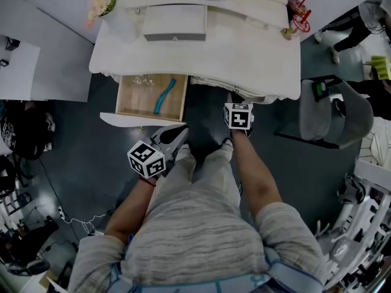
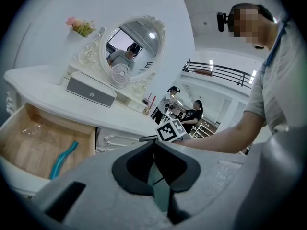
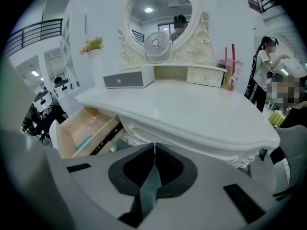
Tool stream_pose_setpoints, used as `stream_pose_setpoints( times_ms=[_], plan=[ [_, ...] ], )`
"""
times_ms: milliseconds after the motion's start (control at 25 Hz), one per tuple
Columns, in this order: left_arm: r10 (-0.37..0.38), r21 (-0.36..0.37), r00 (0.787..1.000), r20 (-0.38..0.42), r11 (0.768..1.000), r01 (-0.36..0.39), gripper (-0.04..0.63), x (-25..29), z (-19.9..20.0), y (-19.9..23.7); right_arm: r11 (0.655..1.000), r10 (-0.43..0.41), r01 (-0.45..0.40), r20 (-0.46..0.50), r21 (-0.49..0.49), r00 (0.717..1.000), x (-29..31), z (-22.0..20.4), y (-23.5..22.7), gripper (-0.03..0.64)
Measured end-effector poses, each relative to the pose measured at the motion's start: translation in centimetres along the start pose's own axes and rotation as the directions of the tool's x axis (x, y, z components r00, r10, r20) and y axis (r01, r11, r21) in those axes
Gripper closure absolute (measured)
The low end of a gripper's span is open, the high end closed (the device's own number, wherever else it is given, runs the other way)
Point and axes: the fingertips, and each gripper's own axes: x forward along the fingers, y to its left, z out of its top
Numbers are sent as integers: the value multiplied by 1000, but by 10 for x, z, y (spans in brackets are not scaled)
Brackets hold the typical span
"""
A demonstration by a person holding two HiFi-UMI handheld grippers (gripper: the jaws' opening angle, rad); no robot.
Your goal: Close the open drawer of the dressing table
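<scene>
Okay, the drawer (image 1: pixel 151 96) is wide open, pulled out from under the left end of the worktop (image 1: pixel 244 47) towards me, and nothing is touching it. Its front panel (image 1: pixel 131 121) runs side to side, parallel to the worktop edge, so I judge the push has to go straight away from me, into the table. The left gripper (image 1: pixel 178 133) is the nearer one: it sits just off the panel's right end, on my side of it, jaws pinched together with nothing in them. The right gripper (image 1: pixel 237 99) is well off to the right, up by the middle of the worktop edge, jaws likewise closed and empty. My call is that it's the left one's job, after a small shift left to meet the panel nearer its middle. The drawer itself has pale bare wood inside and a white front, with a curved teal strip (image 1: pixel 164 95) lying in it and something clear (image 1: pixel 143 80) at the back.
</scene>
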Motion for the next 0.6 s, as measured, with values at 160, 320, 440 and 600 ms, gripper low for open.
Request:
stream_pose_setpoints(
  times_ms=[160, 320, 440, 600],
  plan=[
    [-3, 7, 1000, 18, 1000, 3, 580, -10, 4, -4, 999, 39, -39, 48, -10, 998, -24, 11, 24, 606],
    [2, 12, 999, 34, 1000, -3, 580, -25, 6, -4, 996, 88, -86, 83, -30, 993, -50, 19, 55, 607],
    [8, 18, 999, 50, 1000, -9, 580, -35, 9, -5, 991, 125, -120, 110, -51, 986, -70, 24, 78, 607],
    [20, 26, 997, 75, 999, -22, 580, -52, 14, -4, 983, 173, -162, 151, -80, 973, -95, 35, 106, 607]
  ],
)
